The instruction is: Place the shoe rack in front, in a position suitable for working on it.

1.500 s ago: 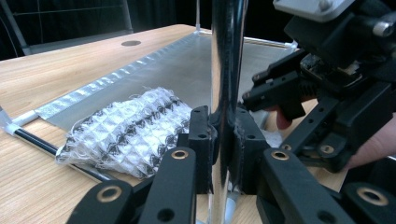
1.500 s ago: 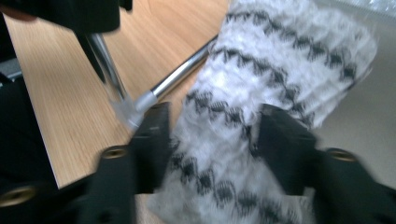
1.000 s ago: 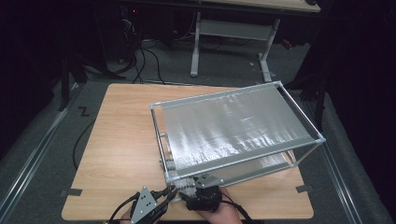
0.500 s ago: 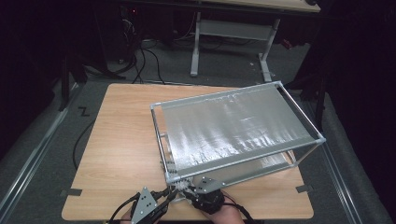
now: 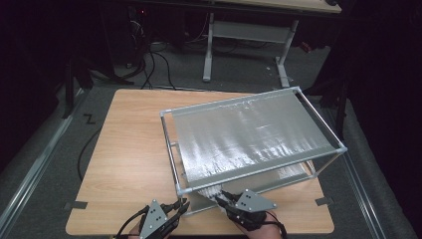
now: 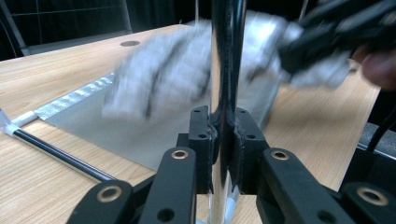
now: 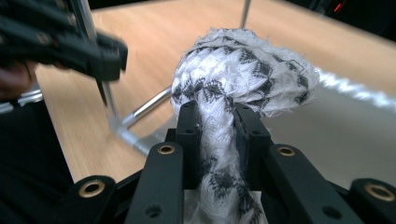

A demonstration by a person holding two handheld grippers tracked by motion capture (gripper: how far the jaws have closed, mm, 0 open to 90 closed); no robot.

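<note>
A metal tube frame (image 5: 180,190) with a silver sheet (image 5: 249,134) stretched over its top stands on the wooden table (image 5: 129,149). At the frame's near corner, my left gripper (image 5: 185,201) is shut on the upright post (image 6: 227,56), seen close up in the left gripper view (image 6: 223,116). A white cloth with a black pattern (image 7: 243,70) is bunched in my right gripper (image 7: 218,112), which is shut on it. In the high view the right gripper (image 5: 221,195) sits just right of the left one, with the cloth (image 5: 209,191) under the frame's front rail.
A second silver sheet (image 6: 93,121) lies on the table inside the frame, beside a low rail (image 6: 56,151). Bare wood lies to the left of the frame. A table's legs (image 5: 206,50) and cables (image 5: 154,64) are on the floor beyond.
The right gripper has shifted a little to the right along the table's front edge with the cloth. The left gripper has stayed on the post.
</note>
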